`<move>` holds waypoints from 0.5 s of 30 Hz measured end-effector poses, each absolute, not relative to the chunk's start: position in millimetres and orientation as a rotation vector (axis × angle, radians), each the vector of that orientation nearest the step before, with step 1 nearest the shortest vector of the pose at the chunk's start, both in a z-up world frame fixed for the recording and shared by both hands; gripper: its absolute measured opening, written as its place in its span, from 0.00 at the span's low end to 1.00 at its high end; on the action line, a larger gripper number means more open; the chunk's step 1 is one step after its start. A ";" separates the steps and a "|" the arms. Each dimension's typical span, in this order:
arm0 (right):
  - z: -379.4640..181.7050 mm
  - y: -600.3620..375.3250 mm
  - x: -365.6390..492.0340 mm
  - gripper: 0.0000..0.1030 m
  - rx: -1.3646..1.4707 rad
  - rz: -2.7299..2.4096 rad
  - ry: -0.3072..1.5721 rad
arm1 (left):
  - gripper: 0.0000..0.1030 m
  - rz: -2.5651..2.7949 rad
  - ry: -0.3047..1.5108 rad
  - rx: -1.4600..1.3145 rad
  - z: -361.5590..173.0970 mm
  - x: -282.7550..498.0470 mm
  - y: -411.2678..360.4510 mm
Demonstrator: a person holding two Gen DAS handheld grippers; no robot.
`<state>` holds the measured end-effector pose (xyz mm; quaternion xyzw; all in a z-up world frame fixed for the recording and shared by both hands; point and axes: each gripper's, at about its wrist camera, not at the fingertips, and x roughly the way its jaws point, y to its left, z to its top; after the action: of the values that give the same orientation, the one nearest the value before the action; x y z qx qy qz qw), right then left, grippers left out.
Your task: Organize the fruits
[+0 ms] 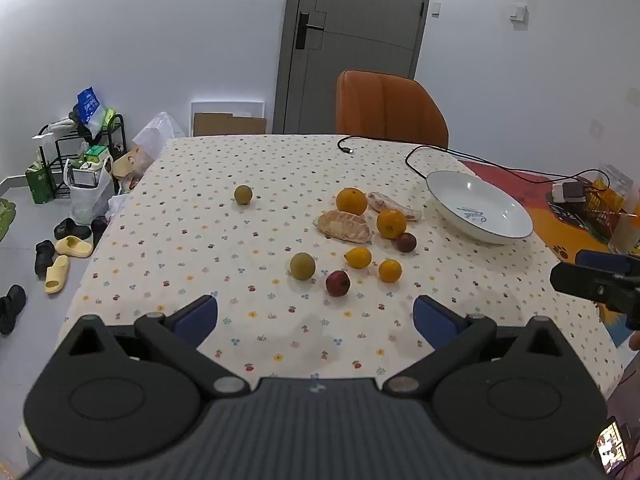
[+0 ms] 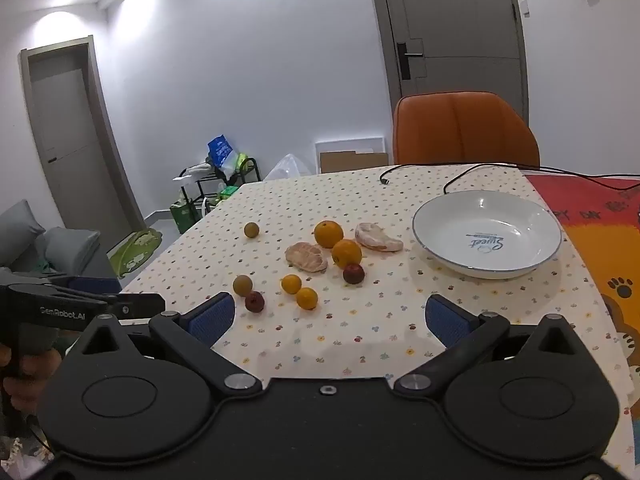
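Observation:
Loose fruit lies on the patterned tablecloth (image 1: 224, 240): two big oranges (image 1: 351, 201) (image 2: 347, 253), two small oranges (image 1: 390, 270), peeled pomelo pieces (image 1: 344, 225) (image 2: 378, 237), dark red fruits (image 1: 337, 283) (image 2: 353, 273) and green-brown round fruits (image 1: 303, 266) (image 1: 243, 194). An empty white bowl (image 1: 480, 210) (image 2: 486, 234) stands to the right of them. My left gripper (image 1: 316, 316) hovers open over the near cloth, nothing between its fingers. My right gripper (image 2: 330, 316) is likewise open and empty, short of the fruit. Each view shows the other gripper at its edge.
An orange chair (image 1: 390, 108) stands at the table's far side. A black cable (image 1: 460, 160) runs behind the bowl to a charger (image 1: 568, 192). A colourful mat (image 2: 600, 240) covers the table's right part. Shoes, bags and a rack (image 1: 80, 152) sit on the floor at left.

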<state>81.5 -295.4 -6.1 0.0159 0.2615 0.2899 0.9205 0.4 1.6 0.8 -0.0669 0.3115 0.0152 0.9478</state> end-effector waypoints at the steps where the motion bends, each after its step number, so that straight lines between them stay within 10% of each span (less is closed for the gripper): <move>1: -10.4 -294.9 75.6 1.00 0.032 0.600 0.525 | 1.00 0.032 0.633 -0.132 0.7 0.9 1.8; 15: -11.6 -291.3 74.8 1.00 0.030 0.609 0.536 | 1.00 0.039 0.634 -0.127 -1.0 -2.0 -0.2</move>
<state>74.8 -291.3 -11.6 0.0147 0.2605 0.2963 0.9188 -2.0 -0.2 -1.0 -0.0626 0.3115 0.0193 0.9480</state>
